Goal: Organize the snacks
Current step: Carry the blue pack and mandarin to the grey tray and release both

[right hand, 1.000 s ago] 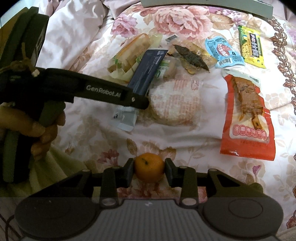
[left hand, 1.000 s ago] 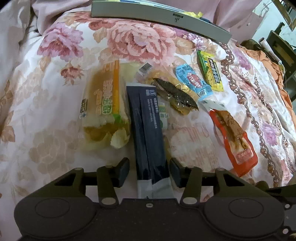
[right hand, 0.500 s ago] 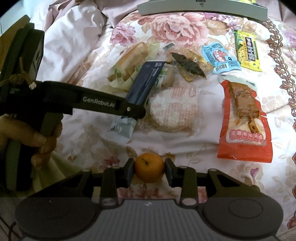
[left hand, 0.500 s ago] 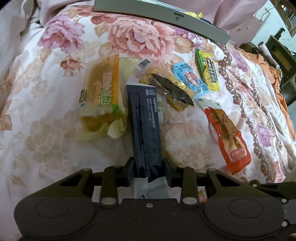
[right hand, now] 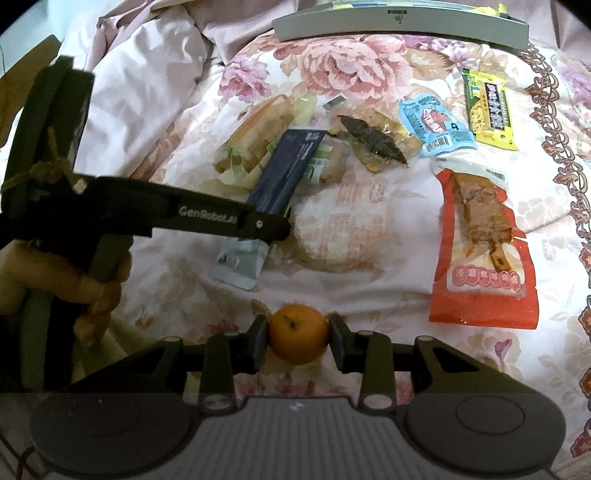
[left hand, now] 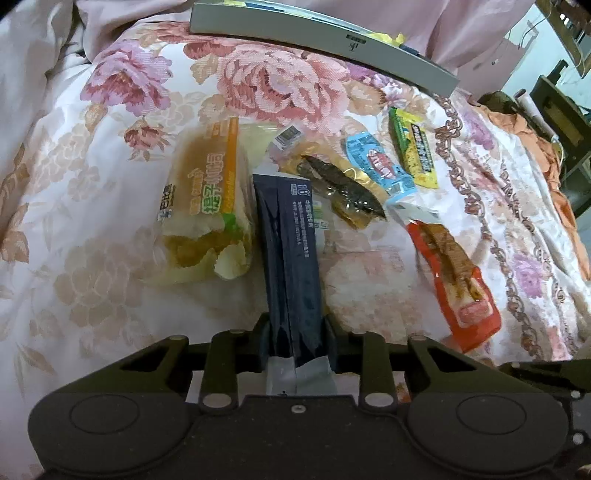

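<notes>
Your left tongs (left hand: 295, 345) have closed onto the dark blue packet (left hand: 290, 254) beside the bread pack (left hand: 207, 206) on the bed, so it's ready to lift, while your right tongs (right hand: 298, 341) pinch the orange (right hand: 298, 338).

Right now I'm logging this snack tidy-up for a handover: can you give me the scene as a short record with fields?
surface: floral bedspread
left gripper: shut on the dark blue packet, near its lower end
right gripper: shut on the small orange
loose snacks: wrapped bread, round rice cracker, orange-red pouch, light blue packet, yellow packet, dried fish pack
container: grey tray at the far edge
</notes>
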### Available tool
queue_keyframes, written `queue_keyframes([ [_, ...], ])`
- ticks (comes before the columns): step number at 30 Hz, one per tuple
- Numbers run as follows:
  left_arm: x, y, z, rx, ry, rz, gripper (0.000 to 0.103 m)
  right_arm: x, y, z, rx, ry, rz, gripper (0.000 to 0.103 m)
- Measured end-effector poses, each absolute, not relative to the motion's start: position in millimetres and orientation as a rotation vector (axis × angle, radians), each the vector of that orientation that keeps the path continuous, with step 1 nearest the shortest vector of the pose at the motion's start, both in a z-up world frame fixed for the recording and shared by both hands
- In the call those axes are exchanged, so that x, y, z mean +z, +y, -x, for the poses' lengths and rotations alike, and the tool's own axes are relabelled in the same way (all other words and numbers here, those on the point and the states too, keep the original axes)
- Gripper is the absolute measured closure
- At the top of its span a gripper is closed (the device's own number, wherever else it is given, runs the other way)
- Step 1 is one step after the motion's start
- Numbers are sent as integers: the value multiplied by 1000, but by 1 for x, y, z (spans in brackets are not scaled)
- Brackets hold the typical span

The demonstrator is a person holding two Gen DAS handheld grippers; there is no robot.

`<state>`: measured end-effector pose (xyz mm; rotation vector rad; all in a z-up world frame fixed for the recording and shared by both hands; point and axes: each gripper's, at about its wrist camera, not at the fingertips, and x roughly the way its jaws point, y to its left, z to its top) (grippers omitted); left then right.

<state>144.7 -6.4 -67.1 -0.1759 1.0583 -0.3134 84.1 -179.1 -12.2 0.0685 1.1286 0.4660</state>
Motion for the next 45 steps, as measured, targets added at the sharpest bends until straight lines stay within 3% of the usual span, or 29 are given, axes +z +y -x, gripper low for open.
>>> queue_keyframes([
  [13,-48,-5,-125,-355,974,177,73,1,-191,-86,416,1015,-99,64],
  [25,-18,-6,-130,-359,774,169,73,27,-197,-96,346,841,-31,63],
  [37,39,-18,-215,-324,501,239,73,66,-208,-167,265,591,35,63],
  [45,46,1,-290,-232,372,314,73,68,-213,-240,185,439,-38,63],
])
